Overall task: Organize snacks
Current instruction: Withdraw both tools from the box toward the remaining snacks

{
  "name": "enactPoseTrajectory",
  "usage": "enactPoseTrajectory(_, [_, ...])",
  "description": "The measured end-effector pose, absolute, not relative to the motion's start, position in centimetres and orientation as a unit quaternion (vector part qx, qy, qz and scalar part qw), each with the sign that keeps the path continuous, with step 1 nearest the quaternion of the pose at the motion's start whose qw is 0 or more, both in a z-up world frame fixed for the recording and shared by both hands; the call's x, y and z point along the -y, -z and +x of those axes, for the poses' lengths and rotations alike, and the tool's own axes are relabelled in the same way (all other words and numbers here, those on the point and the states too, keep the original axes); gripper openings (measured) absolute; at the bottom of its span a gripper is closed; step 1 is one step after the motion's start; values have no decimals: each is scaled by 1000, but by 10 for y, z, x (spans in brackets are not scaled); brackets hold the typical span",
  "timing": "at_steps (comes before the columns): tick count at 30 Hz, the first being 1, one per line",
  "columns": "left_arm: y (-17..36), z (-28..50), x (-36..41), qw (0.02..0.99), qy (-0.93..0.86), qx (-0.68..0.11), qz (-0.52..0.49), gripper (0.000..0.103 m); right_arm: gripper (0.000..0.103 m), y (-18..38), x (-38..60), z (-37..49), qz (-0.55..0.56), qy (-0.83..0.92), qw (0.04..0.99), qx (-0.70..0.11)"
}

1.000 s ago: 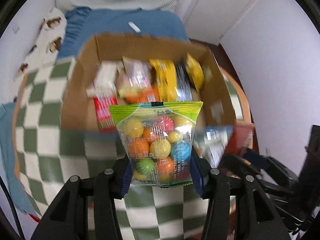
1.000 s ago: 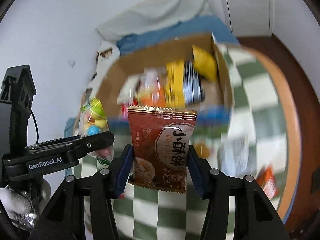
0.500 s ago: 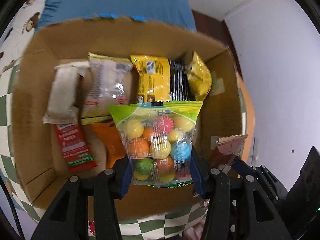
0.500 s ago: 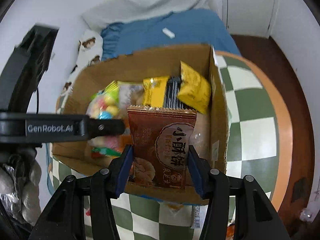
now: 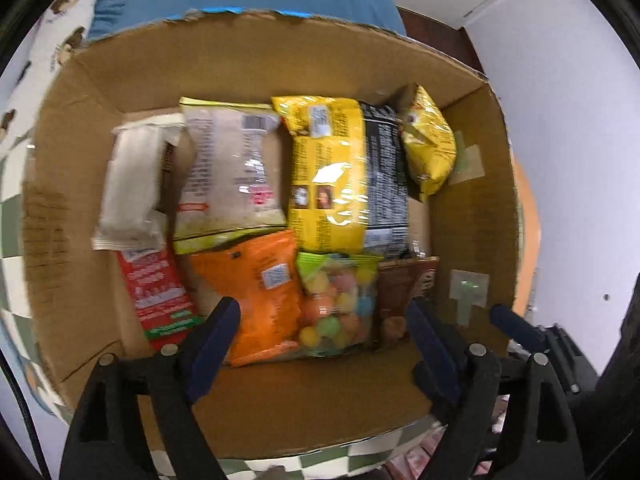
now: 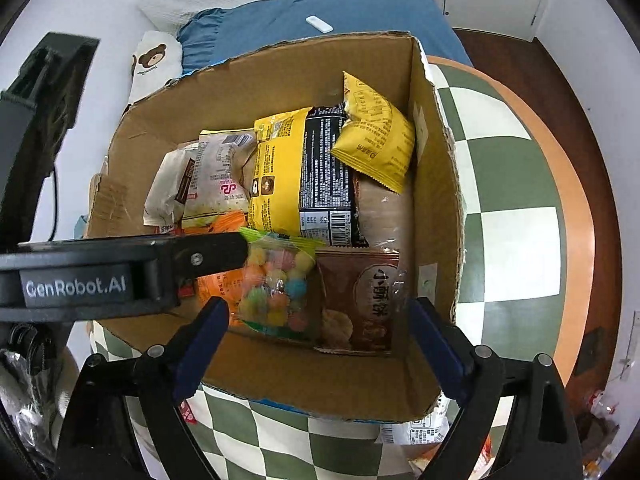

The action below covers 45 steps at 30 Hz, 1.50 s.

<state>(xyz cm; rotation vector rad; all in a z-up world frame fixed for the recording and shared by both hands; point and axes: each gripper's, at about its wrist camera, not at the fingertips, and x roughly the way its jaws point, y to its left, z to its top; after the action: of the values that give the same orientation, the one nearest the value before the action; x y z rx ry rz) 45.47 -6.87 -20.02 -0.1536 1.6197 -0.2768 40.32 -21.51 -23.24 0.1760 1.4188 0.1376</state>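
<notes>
While both grippers hovered over the near edge of the cardboard box (image 5: 256,64), the left gripper (image 5: 324,340) had its jaws wide apart with nothing between them, and the right gripper (image 6: 320,332) likewise stood spread and empty. Just beyond the fingertips, on the box floor, lay the clear candy bag (image 5: 340,300) with its green top, touching the brown biscuit packet (image 6: 360,300) on its right and the orange packet (image 5: 252,292) on its left. A red packet (image 5: 156,296) lay further left. Behind these sat a white bar (image 5: 132,184), a pale rice-coloured bag (image 5: 232,176), a large yellow-and-black bag (image 5: 340,176) and a small yellow pouch (image 6: 376,136) leaning in the far right corner. The box rested on a green-and-white checked tablecloth (image 6: 512,184), with a blue bed (image 6: 360,4) beyond.
</notes>
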Motion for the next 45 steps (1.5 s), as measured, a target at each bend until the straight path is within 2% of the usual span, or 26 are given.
enactPoseTrajectory(8, [179, 436, 27, 730, 74, -679, -12, 85, 94, 227, 211, 390, 74, -47, 763, -641])
enactPoseTrajectory(15, [165, 408, 0, 763, 48, -645, -18, 85, 94, 215, 205, 373, 75, -36, 788, -610])
enactPoseTrajectory(33, [76, 286, -20, 874, 9, -485, -6, 85, 94, 113, 191, 261, 31, -31, 883, -468])
enactPoseTrajectory(43, [37, 237, -13, 892, 36, -450, -20, 85, 94, 71, 190, 205, 47, -38, 905, -420])
enactPoseTrajectory(44, [37, 235, -13, 892, 35, -450, -20, 90, 94, 71, 191, 201, 53, -41, 904, -421])
enactPoseTrajectory(45, [38, 233, -13, 892, 33, -451, -20, 101, 94, 74, 194, 197, 66, -45, 901, -427])
